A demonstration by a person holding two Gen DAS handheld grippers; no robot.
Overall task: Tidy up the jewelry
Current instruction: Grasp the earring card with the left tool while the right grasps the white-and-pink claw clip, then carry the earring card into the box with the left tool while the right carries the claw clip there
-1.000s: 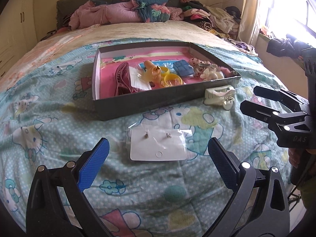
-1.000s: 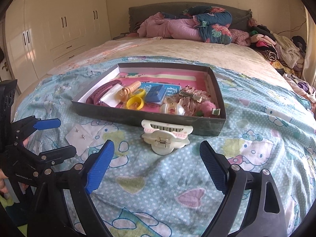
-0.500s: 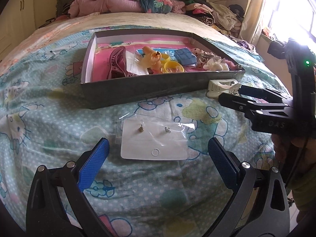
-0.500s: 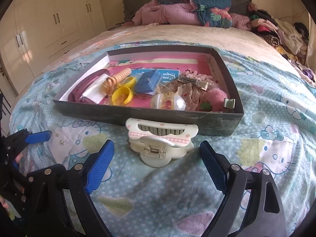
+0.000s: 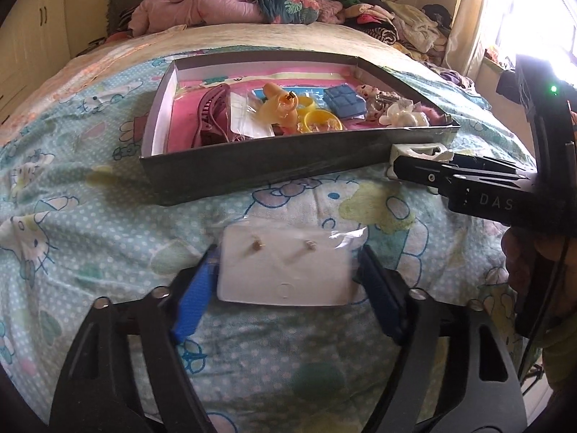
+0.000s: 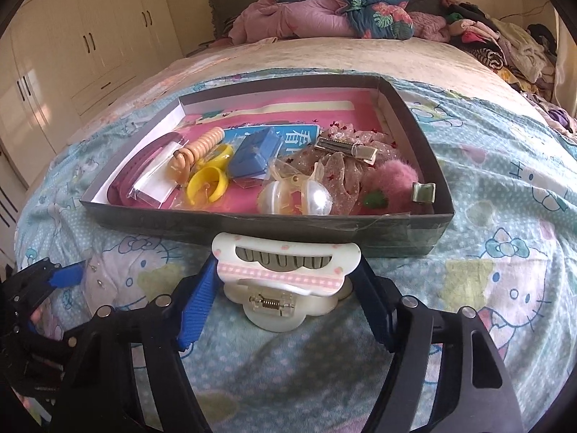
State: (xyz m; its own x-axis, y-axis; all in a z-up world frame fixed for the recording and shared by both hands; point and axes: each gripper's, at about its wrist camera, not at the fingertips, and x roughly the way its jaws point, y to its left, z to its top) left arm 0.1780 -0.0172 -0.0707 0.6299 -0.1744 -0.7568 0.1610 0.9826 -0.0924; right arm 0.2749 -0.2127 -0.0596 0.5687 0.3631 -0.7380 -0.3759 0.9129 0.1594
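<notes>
Both grippers close-set: left flanks earring card, right flanks hair claw; grip unclear; box wall ahead.

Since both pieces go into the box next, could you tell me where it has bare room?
The box has a bare pink strip along its far wall, beyond the blue case. The near half is crowded, from the maroon claw clip to the pink pompom.

Lying on a bed under a blue cartoon-cat sheet: a shallow dark box of hair accessories, a white hair claw just before its front wall, an earring card in clear plastic nearby; piling up by the headboard, bedding and clothes.
</notes>
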